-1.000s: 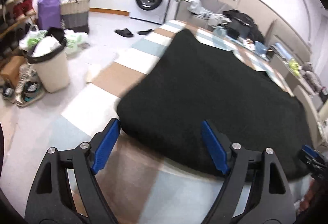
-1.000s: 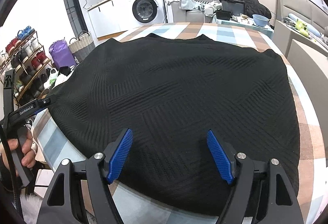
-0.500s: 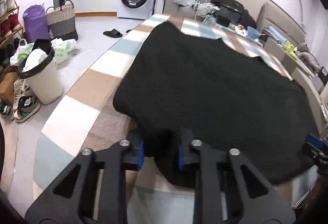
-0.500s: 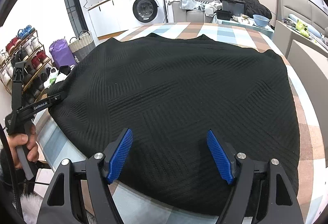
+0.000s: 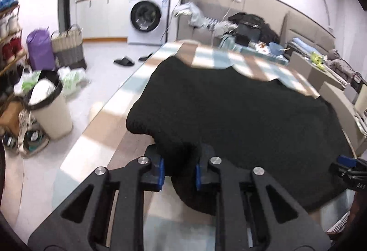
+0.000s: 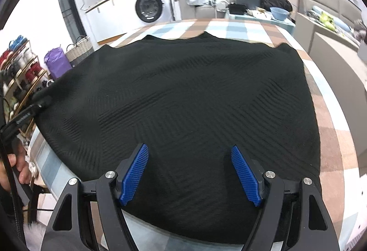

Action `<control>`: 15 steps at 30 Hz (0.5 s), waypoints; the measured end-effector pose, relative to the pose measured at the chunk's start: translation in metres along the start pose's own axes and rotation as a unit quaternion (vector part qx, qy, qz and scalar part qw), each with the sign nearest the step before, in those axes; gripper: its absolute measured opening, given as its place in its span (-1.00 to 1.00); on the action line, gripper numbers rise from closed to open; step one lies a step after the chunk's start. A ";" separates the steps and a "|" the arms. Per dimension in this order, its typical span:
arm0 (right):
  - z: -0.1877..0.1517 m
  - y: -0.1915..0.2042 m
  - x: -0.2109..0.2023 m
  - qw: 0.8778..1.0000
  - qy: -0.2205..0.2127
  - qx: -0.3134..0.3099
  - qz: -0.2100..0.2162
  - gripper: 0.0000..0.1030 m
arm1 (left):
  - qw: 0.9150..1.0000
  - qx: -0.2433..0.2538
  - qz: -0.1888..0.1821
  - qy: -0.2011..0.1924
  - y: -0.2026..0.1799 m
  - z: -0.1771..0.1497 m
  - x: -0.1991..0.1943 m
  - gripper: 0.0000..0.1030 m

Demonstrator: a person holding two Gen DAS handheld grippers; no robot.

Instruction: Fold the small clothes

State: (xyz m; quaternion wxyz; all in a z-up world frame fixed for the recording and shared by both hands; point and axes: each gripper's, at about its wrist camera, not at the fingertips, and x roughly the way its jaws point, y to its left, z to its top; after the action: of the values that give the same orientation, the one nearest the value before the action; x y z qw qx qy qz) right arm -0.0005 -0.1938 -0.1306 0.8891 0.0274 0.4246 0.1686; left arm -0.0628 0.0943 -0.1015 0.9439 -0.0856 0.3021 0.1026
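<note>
The black knit garment lies spread across the checked worktop, long way from left edge to right. The left tongs are closing on its near-left corner; the right tongs stand wide above the near hem.

White washing machine by pale cabinets; grey sofa; shoe rack left

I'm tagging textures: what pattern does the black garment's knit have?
Blocks of diagonal ribbing, angled differently, across the black garment; clearest in the right wrist view.
</note>
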 end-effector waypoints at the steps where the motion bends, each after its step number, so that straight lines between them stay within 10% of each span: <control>1: 0.000 -0.002 0.000 1.000 0.001 0.005 0.002 0.49 | 1.000 0.010 -0.007 -0.010 -0.009 0.006 -0.004 -0.70; 7: 0.000 -0.003 0.003 1.000 0.007 -0.006 0.000 0.50 | 0.992 0.094 -0.066 -0.053 -0.075 0.024 -0.020 -0.71; 15: 0.004 -0.021 -0.004 0.999 -0.001 0.032 0.021 0.51 | 0.953 0.212 -0.217 -0.019 -0.183 -0.007 -0.024 -0.70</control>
State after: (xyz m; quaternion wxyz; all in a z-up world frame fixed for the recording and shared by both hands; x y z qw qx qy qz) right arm 0.0059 -0.2142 -0.1294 0.8845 0.0646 0.4281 0.1737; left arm -0.0408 -0.0871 -0.0744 0.9452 0.0549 0.2733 -0.1698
